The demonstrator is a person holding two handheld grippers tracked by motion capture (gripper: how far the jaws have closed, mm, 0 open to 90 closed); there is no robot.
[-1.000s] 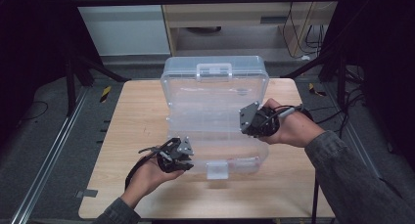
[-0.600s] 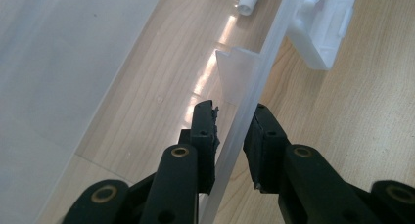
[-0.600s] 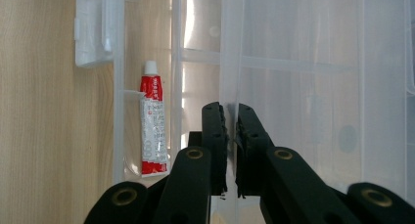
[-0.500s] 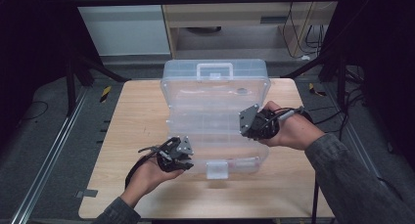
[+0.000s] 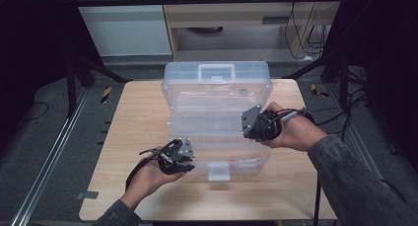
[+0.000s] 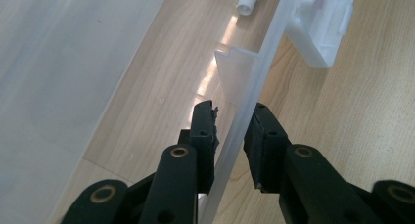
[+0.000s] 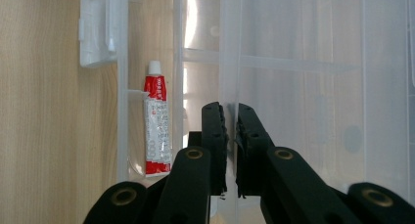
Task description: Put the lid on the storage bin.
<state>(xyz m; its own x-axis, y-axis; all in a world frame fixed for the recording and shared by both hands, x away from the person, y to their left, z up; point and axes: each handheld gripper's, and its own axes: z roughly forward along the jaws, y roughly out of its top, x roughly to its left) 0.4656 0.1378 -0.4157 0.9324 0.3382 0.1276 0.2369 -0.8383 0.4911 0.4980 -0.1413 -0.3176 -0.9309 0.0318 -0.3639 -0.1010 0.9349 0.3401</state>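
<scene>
Clear plastic case [image 5: 217, 117] lies open mid-table [image 5: 123, 137]. L gripper [image 6: 234, 136] clamps case's front wall; R gripper [image 7: 231, 136] pinched tight on an inner wall. Red-white tube [image 7: 157, 128] inside case, nr white latch [image 7: 95, 28].

Clear glossy plastic box [image 5: 217, 95] (smooth), wood-grain table [image 5: 133, 137]

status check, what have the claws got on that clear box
Left claw astride the clear plastic organizer box front wall. Right claw shut on a clear inner wall. Red-and-white tube lies inside; nothing in the way.
</scene>
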